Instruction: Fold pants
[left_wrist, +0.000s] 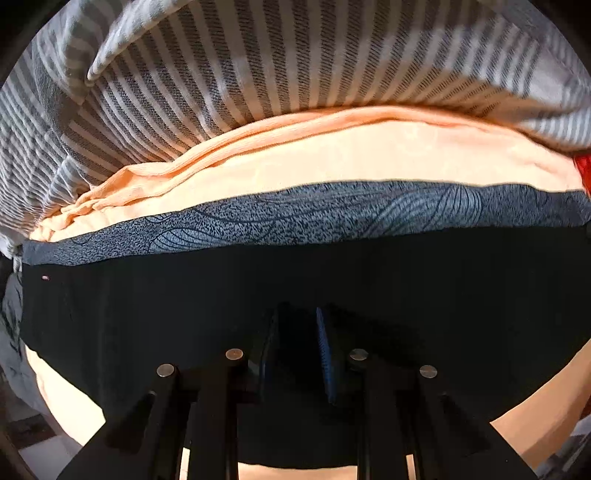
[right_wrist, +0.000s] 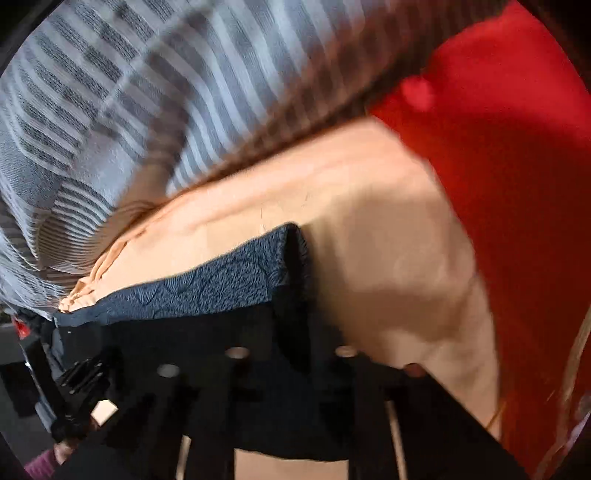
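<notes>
A peach bedsheet (left_wrist: 332, 158) is covering the bed, with a grey striped blanket (left_wrist: 258, 66) bunched along its far side and a red cloth (right_wrist: 498, 147) lying off to the right. The black pants (left_wrist: 147, 314) are lying flat across the sheet, their patterned grey-blue waistband (left_wrist: 295, 218) running along the far edge; in the right wrist view the garment's right end is showing a folded corner.

The left gripper (left_wrist: 295, 354) is pointing straight down onto the dark fabric. Its jaws are standing narrowly apart, with black cloth seemingly pinched between them, though dark on dark is making this hard to confirm. The right gripper (right_wrist: 291, 354) is sitting at the right end of the pants; its fingers are lost in blur and blackness, so the grip is not visible, but the jaws are judged to be clenched nearly tight, and whether cloth is caught in them I cannot tell.

The step appears to be gathering an edge for a fold. Doing it well likely means both tongs taking the same layers, lifting evenly, keeping the waistband straight, and avoiding catching the sheet underneath.
</notes>
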